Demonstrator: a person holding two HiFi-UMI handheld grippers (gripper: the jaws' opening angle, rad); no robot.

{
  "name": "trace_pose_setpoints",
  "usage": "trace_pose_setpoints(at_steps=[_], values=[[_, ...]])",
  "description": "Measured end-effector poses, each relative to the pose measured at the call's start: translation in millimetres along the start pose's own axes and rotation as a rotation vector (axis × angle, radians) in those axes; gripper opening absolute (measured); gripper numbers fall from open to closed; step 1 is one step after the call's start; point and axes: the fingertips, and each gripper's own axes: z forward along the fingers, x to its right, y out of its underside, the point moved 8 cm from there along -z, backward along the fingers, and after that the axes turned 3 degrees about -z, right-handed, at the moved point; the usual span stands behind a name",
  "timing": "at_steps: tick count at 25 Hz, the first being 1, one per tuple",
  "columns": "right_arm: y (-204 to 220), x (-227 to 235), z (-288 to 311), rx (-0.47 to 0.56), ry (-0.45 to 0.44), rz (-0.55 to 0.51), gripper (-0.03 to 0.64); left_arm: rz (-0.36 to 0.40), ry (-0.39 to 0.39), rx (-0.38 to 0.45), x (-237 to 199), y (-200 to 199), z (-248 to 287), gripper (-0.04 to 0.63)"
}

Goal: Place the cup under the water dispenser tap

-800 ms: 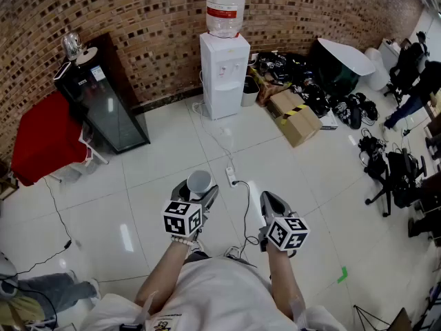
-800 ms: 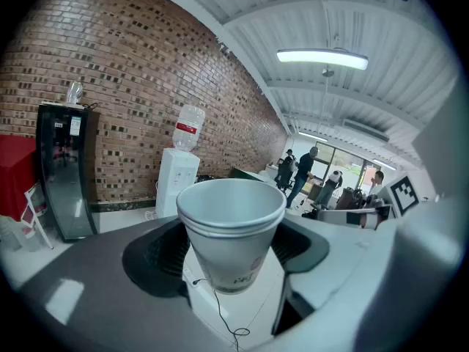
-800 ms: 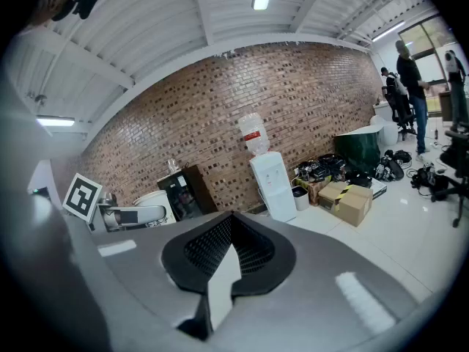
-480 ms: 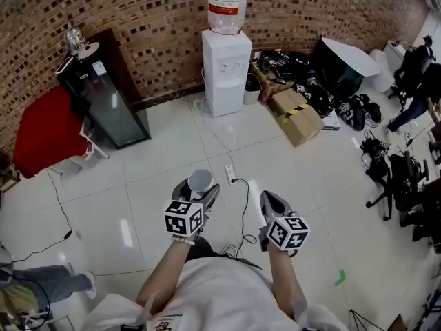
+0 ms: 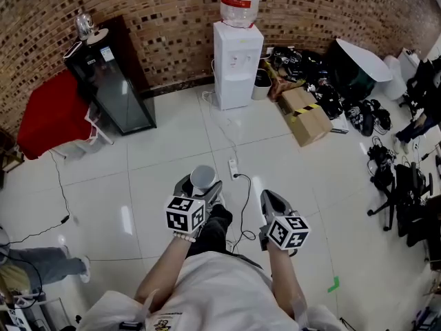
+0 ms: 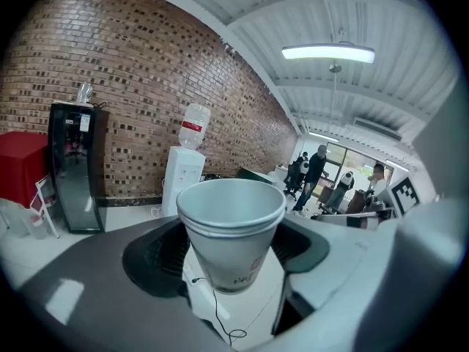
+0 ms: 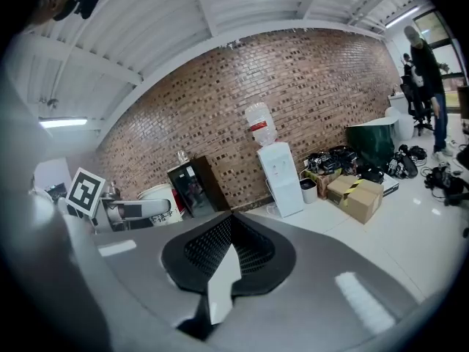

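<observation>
1. Stepped forward since the earlier frames: water dispenser (image 5: 238, 64) now higher and further right in the head view, its bottle (image 5: 240, 2) cut off by the top edge, and a dark-trousered leg (image 5: 219, 221) newly thrust out between the two grippers.
2. Left gripper (image 5: 200, 187) clamped on the white paper cup (image 5: 202, 177); cup upright, mouth up, a pad pressed to each side below the rim.
3. Cup carried above the white tiled floor (image 5: 165, 157), well apart from the dispenser and roughly in line with it.
4. Right gripper (image 5: 270, 200) drawn fully together, nothing between its jaws, held beside the left.
5. Against the brick wall, left of the dispenser: black glass-fronted cabinet (image 5: 114, 81), then a red-covered table (image 5: 45, 119). To the right: cardboard box (image 5: 308, 119).
6. Power strip (image 5: 233, 167) on the floor just beyond the cup.
</observation>
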Motion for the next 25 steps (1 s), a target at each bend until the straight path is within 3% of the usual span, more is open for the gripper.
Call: trace_pose_setpoints(at_steps=[14, 25], values=[[-34.6, 56.6, 70.3, -0.046, 0.007, 0.004, 0.0, -0.029, -0.008, -0.025, -31.5, -27.2, 87.3, 0.348], [-116.5, 100.1, 162.0, -0.059, -0.019, -0.031, 0.0, -0.05, -0.022, 0.0, -68.6, -97.4, 182.7, 0.348]])
